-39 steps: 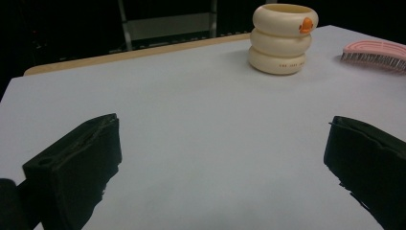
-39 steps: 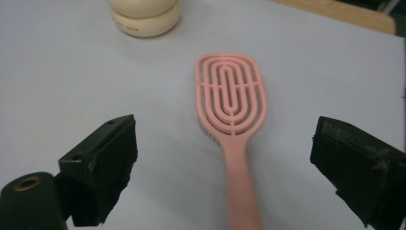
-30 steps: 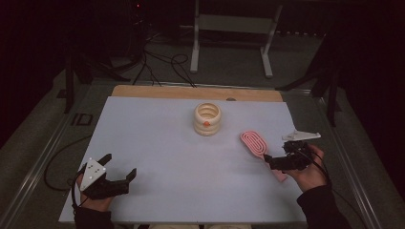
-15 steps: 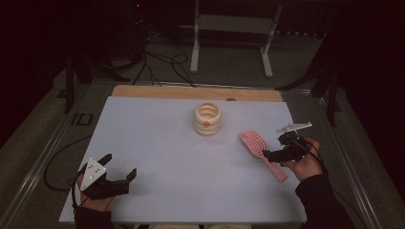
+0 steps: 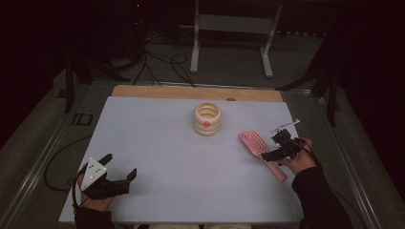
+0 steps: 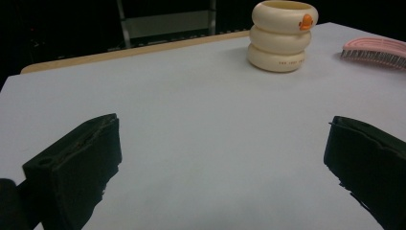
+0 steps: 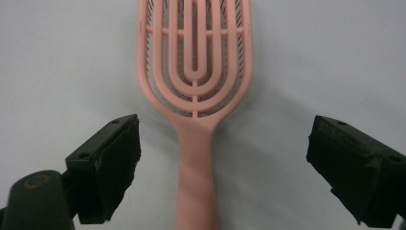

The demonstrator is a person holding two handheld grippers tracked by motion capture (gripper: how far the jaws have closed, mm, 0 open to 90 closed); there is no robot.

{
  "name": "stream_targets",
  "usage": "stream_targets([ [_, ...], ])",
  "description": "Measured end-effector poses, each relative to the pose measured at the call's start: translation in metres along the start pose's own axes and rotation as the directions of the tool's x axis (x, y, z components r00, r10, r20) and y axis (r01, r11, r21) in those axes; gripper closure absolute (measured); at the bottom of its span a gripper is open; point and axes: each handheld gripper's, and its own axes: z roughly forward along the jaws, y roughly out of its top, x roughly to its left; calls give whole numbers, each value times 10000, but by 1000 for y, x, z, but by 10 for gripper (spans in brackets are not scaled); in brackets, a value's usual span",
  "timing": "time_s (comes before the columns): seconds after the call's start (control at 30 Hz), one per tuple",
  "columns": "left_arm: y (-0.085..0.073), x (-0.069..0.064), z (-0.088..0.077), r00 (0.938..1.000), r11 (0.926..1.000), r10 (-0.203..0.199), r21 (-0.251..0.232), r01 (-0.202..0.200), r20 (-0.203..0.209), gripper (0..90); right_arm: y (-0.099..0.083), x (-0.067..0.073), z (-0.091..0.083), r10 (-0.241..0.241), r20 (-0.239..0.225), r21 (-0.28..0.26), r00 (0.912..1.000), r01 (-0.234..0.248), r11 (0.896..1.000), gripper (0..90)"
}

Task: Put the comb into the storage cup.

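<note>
Right gripper [image 7: 222,158]: jaws spread wide, one on each side of the pink hairbrush [image 7: 195,96] handle, clear of it on both sides. Handle runs up the middle of the gap; the neck where handle meets the slotted head sits just beyond the jaw tips. Nothing pinched.

High view: right gripper [image 5: 277,151] hangs over the handle of the hairbrush [image 5: 260,151], held by the right hand [image 5: 298,160] coming in from the lower right, dark sleeve behind it. Cannot tell from this view whether the jaws touch the table.

Hairbrush lies flat on the white table [image 5: 157,143], right of centre, head pointing toward the far left, handle toward the near right edge. Bristles face down in the left gripper view, where its head [image 6: 376,50] shows at the far right.

Left gripper [image 6: 222,158]: jaws also spread wide, bare table between them. In the high view the left gripper [image 5: 117,174] sits at the near left corner of the table, held in the left hand [image 5: 93,193], well apart from the brush.

Cream ringed cup [image 5: 207,119] with an orange mark stands upright near the table's far middle, left of the brush head and apart from it
</note>
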Motion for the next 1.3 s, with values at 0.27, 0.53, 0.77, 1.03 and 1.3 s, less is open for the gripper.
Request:
stream_targets([
  [0.27,0,0,0,10000,10000,-4,-5,4,-8,4,3,-2,15,-1,-297,598,9996,19,9982,137],
  [0.53,0,0,0,10000,10000,7,13,-7,1,3,4,2,23,-295,-573,1150,9979,360,9927,171],
  [0.77,0,0,0,10000,10000,18,28,-18,0,4,7,6,30,-389,-808,1548,9960,511,9866,268],
  [1.03,0,0,0,10000,10000,11,35,-11,-10,4,7,8,36,-406,-1094,1954,9932,615,9788,385],
  [1.3,0,0,0,10000,10000,37,65,-37,-18,4,7,7,40,-245,-1071,2170,9939,474,9750,490],
])
